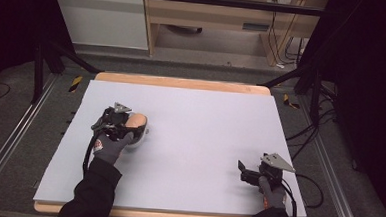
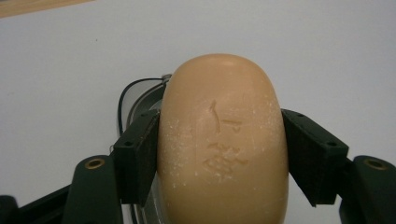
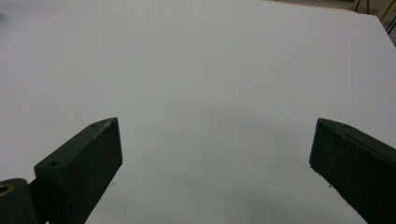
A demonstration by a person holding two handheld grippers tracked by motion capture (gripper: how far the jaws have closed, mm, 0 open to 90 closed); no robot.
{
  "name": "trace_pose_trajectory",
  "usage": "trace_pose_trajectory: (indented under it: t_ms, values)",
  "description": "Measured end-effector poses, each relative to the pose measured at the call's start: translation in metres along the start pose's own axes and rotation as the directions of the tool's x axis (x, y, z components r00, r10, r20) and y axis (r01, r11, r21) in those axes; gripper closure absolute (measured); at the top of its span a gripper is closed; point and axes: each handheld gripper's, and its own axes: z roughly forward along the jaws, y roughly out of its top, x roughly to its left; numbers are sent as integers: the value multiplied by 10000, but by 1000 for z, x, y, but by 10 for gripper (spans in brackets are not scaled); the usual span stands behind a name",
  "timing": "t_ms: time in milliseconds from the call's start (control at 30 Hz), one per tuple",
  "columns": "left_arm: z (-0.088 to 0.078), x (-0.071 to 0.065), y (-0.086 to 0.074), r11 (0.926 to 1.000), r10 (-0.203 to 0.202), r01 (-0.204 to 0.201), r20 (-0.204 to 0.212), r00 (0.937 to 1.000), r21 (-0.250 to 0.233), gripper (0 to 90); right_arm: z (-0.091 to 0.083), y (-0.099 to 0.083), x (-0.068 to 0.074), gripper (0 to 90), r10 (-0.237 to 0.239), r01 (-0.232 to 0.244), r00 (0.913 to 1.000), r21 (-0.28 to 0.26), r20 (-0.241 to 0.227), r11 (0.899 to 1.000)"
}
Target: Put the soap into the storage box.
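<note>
While the left tongs (image 2: 219,154) pinch the soap bar (image 2: 222,140) by its rounded sides (slick, likely), it could squirt loose; right tongs (image 3: 217,158) rest spread.

Between the black fingers (image 2: 140,158) of the left gripper (image 2: 219,156) sits a tan, peach-orange soap bar (image 2: 223,140). Its face carries stamped marks in the same tan, with pale whitish specks scattered around them and towards the finger on either side. Behind the bar, by the left-hand finger, a clear dish (image 2: 140,100) shows a thin dark rim. Brass-coloured rivets dot the dark arms below the fingers. The surface (image 1: 205,124) is plain pale lavender-grey, unpatterned, edged in light wood. The right gripper (image 3: 215,172) has matt black fingers (image 3: 84,163) over that same pale grey. Both hands wear grey gloves with an orange-red patch, above black sleeves; each gripper bears a grey plate.
</note>
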Motion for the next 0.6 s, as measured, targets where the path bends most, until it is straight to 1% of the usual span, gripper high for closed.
trace_pose_trajectory:
  t_ms: [300,600]
  values:
    - [5,4,-2,9999,-90,91,-64,9999,107,321,0,0,0,27,-22,22,10000,14,-26,10000]
    - [12,5,-7,9996,-103,106,-119,9999,262,321,1,0,0,27,-68,68,10000,33,3,10000]
